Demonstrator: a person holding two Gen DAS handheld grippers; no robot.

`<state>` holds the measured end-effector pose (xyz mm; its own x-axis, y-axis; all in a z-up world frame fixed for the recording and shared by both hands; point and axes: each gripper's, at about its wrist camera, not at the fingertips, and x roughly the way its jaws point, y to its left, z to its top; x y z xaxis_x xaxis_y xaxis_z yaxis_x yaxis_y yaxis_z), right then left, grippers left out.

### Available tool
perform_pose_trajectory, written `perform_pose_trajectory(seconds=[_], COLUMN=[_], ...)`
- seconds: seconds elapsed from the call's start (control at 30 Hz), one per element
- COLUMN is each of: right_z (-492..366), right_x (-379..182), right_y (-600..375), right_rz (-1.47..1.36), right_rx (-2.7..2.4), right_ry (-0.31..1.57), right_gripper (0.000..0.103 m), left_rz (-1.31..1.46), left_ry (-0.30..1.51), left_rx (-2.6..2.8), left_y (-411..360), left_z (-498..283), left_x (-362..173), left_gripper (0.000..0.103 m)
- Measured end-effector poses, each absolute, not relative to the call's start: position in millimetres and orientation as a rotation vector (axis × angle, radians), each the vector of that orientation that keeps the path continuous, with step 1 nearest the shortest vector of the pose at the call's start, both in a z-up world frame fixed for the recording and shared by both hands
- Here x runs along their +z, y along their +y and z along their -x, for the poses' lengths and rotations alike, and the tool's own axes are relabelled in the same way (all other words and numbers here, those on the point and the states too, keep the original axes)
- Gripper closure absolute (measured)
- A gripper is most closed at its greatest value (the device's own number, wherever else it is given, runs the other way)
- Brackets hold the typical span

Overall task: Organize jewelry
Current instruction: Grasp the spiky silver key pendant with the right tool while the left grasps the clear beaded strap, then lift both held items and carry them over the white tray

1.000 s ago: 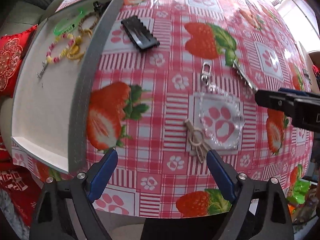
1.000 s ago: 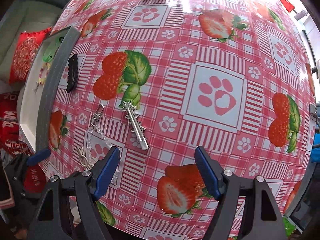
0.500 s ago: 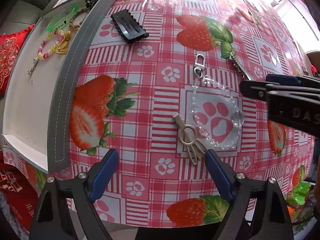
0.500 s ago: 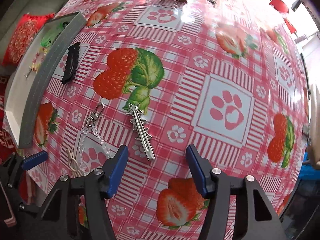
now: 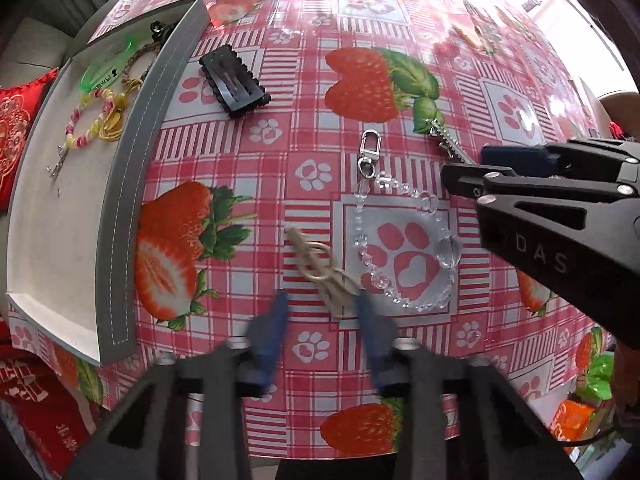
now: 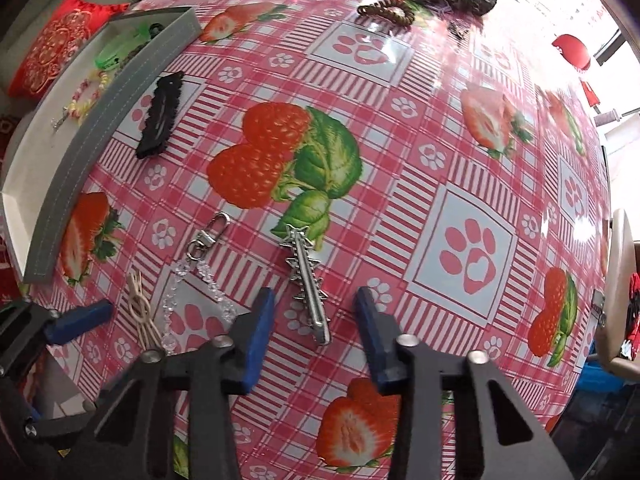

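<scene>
Now, going L to R: grey tray (image 5: 132, 184) is sitting at the tabletop's (image 5: 360, 20) left edge w/ a green tag (image 5: 104, 70), a pink-yellow bead bracelet (image 5: 90, 124) and a small chain already lying inside. Just right of the tray wall, a black snap clip (image 5: 234, 80) is resting on the strawberry cloth. Further right, the left hand-held gripper (image 5: 320, 320) is pointing down over a beige hair clip (image 5: 320, 268); its jaws have just been closing, the clip's near end is lying between the blue pads (image 5: 270, 340), but pads aren't pressing it, so nothing grasped yet. Beside it, touching the clip's end, a clear bead chain w/ metal clasp (image 5: 400, 240) is looping round a paw print. Next over, the right hand-held gripper (image 6: 316, 332) is hanging above a silver star-trimmed hair clip (image 6: 308, 280); jaws likewise just been closing, the clip's end is between them w/ gaps either side, not gripped. Far edge: brown coil tie (image 6: 386, 12), other dark hair bits.
</scene>
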<state>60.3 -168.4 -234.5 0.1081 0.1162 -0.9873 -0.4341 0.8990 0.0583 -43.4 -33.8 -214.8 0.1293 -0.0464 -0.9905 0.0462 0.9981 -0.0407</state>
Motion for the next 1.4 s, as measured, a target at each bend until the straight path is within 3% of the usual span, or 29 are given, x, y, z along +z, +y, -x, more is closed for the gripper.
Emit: perform_pose_trajectory(seconds=[0.03,0.2,1.07,1.1,1.13,1.17,1.4], right_z=[-60,-63,-77,-77,-77,-78,-80], right_x=[-234,-232,-217,-216,-215,-215,-212], right_y=[-166,-176,-229,-229,-232,-233,-241], right_rz=[0.272,0.204,-0.059,-0.061,-0.063,-0.066,-0.088], right_rx=[0.413,0.417,0.417,0.416,0.414,0.412,0.394], right_ry=[1.408,1.422,1.458,1.458,1.458,1.458,1.454], right_gripper=[0.084,0.084,0.084,0.084,0.084,0.084,0.084], left_rz=[0.012,0.117,0.122,0.116,0.114,0.102,0.021], left_ry=[1.442,1.456,1.411,1.408,1.405,1.400,1.347], left_rx=[-0.073,-0.095,-0.040,-0.045,-0.048,-0.038,-0.023], left_y=[-33,-15,2,0,-2,-4,-15], left_z=[43,38,6,4,0,-3,-17], left_x=[-211,-204,-183,-182,-181,-178,-179], left_gripper=[0.085,0.096,0.095,0.077,0.051,0.000,0.000])
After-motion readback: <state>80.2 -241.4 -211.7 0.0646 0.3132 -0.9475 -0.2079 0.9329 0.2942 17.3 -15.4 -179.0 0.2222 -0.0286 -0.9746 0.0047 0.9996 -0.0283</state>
